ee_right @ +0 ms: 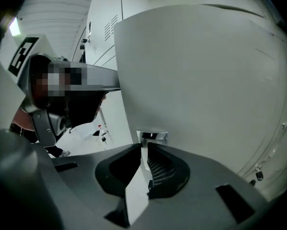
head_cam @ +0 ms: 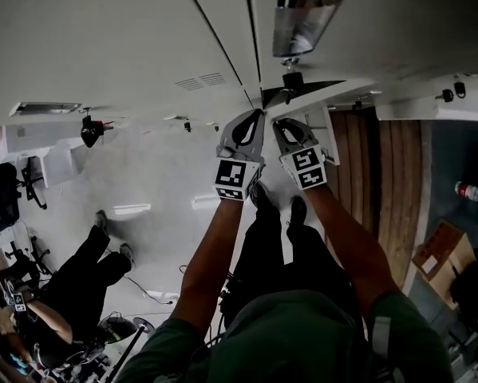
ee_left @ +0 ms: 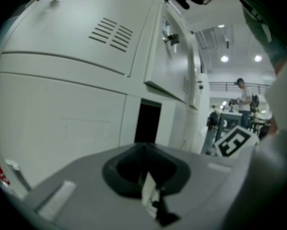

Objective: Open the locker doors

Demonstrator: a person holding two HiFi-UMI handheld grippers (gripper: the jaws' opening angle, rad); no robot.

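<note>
White locker doors point(head_cam: 143, 46) fill the top of the head view. One door point(head_cam: 318, 102) stands ajar over a dark gap point(head_cam: 302, 88), below a black knob point(head_cam: 293, 79). My right gripper point(head_cam: 277, 123) reaches to that door's edge. In the right gripper view the door point(ee_right: 200, 80) fills the right side, and the right gripper point(ee_right: 147, 146) is shut on the small metal handle tab point(ee_right: 152, 136) at its edge. My left gripper point(head_cam: 257, 116) is close beside it, shut and holding nothing. In its own view, the left gripper point(ee_left: 145, 176) faces a vented door point(ee_left: 86, 37), an open door point(ee_left: 167, 56) and a dark locker opening point(ee_left: 148, 123).
A person point(head_cam: 87, 282) sits on the floor at lower left among equipment. Wooden panelling point(head_cam: 382, 174) runs down the right, with a cardboard box point(head_cam: 442, 258) and a bottle point(head_cam: 472, 191) beyond it. A shiny metal panel point(head_cam: 302, 22) hangs above the knob. People stand far off point(ee_left: 241, 92).
</note>
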